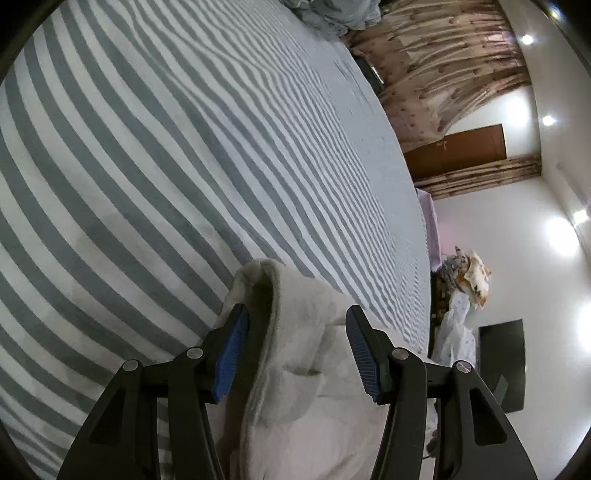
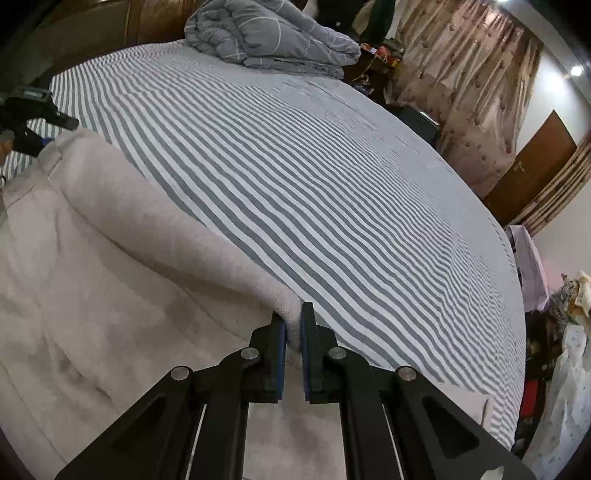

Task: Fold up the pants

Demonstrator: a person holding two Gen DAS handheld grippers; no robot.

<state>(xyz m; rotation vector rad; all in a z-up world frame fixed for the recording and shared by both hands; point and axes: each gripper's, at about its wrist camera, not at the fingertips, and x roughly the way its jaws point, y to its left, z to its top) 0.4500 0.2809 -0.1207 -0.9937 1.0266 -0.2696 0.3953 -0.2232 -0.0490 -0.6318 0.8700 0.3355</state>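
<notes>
The left tongs [image 1: 297, 321], black with blue ribbed pads [image 1: 231, 356], stand wide apart around a bunched edge of the pale cream fleece pants [image 1: 295, 332]. Beneath lies the bed's grey-and-white striped sheet [image 1: 166, 147]; a brown wooden door [image 1: 465, 151] shows beyond.

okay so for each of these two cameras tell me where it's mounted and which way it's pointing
Left wrist: sits on the left gripper, looking along its open fingers over the pants to the striped bed; view rolled sideways, door and curtain at right.
Right wrist: sits on the right gripper, shut on a pants fold, looking across the bed toward the duvet; the left gripper shows at far left.
Shared: pants, bed, curtain, door.
</notes>
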